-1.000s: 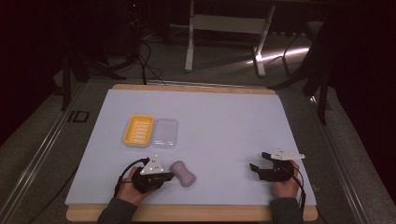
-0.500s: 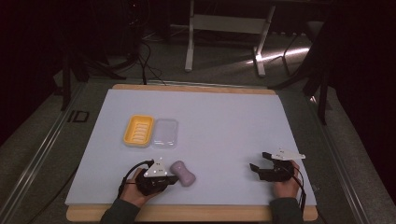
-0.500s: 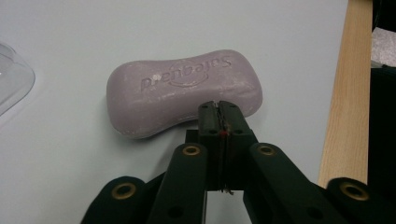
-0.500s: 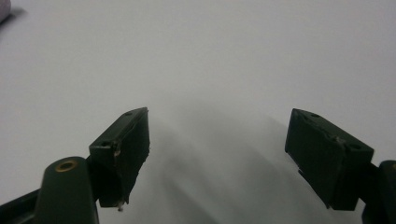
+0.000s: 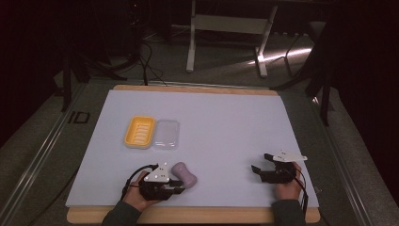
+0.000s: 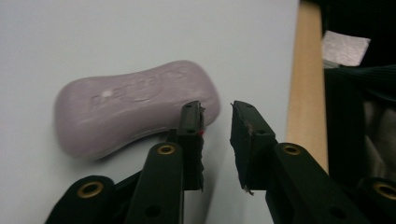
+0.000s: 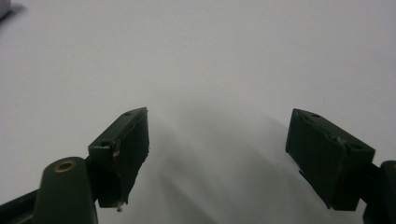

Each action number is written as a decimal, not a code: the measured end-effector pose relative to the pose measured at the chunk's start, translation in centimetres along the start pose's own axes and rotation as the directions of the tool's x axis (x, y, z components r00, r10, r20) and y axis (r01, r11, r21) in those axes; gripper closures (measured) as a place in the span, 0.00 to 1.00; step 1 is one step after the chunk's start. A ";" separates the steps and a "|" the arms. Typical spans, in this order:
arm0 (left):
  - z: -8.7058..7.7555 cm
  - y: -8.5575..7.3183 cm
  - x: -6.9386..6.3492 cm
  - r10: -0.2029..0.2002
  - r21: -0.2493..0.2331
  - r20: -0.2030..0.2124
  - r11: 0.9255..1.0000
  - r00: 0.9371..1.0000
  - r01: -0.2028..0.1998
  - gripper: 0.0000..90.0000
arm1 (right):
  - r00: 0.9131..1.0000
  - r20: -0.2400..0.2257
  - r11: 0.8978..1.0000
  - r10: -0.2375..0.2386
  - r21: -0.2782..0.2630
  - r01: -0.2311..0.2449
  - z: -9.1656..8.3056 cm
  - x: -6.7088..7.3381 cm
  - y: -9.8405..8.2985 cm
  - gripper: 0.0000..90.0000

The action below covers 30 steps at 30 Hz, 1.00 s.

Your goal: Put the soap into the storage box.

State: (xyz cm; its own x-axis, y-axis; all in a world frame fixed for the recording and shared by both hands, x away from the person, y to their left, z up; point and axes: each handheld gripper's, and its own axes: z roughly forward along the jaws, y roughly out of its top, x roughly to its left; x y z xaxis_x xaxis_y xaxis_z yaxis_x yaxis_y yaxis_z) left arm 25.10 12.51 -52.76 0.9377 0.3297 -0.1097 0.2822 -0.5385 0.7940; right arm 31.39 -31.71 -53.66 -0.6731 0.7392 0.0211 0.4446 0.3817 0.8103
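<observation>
A lilac bar of soap (image 5: 184, 173) lies flat on the pale mat near the front left. In the left gripper view the soap (image 6: 135, 105) sits just to the left of my left gripper (image 6: 217, 109), whose jaws stand a narrow gap apart with nothing between them. One jaw tip rests against the soap's end. From above, the left gripper (image 5: 178, 189) lies just in front of the soap, held by a hand. My right gripper (image 5: 256, 170) rests at the front right, and the right gripper (image 7: 219, 116) is wide open over bare mat.
A yellow ribbed soap dish (image 5: 139, 131) and a clear lid (image 5: 167, 134) lie side by side behind the soap. The pale mat (image 5: 226, 122) covers the table, with a wooden edge (image 5: 188, 214) at the front. A stand and cables are beyond the table.
My left gripper has slid a little toward the front edge and to the right, alongside the soap. The soap and the right gripper have stayed put.
</observation>
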 end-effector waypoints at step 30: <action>2.3 0.9 -1.2 0.117 0.157 -0.058 0.982 0.991 -0.106 0.97 | 1.000 0.002 1.000 -0.007 0.006 0.007 0.1 0.1 0.0 0.23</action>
State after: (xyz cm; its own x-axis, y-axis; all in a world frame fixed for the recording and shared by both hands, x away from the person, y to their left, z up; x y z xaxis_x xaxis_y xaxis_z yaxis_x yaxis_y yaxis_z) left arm 24.69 9.79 -53.30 0.9508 0.3093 0.0187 0.2093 -0.6855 0.6974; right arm 31.38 -31.60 -53.67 -0.6754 0.7373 0.0140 0.4431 0.3906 0.8069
